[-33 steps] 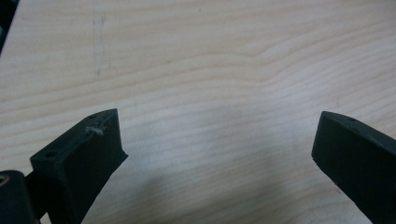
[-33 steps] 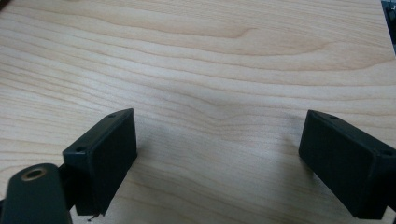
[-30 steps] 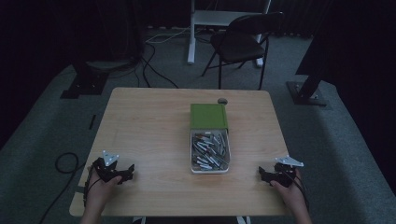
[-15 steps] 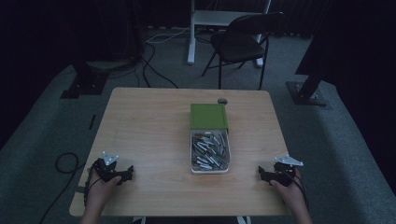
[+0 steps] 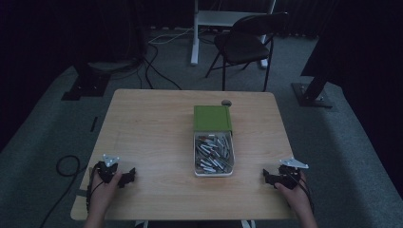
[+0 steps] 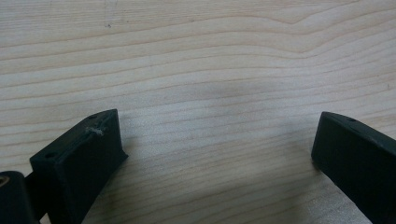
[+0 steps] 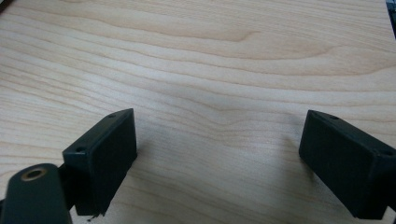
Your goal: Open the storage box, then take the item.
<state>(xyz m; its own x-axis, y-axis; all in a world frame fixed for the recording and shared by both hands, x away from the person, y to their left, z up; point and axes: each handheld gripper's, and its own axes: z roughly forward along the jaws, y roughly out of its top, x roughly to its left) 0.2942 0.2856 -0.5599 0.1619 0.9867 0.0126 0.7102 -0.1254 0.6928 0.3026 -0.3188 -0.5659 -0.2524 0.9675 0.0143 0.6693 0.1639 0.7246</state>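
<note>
High view: left gripper (image 5: pixel 129 176) and right gripper (image 5: pixel 267 176) near front table (image 5: pixel 157 123) corners, jaws spread, empty; tin (image 5: pixel 214 154) mid-table, bare wood between

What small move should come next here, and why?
Probably bring the right claw forward and inward toward the open tray of small metal pieces. Both it and the left claw sit at the table's near corners, jaws wide apart over bare wood, holding nothing; the tray lies mid-table beside its green lid.
</note>
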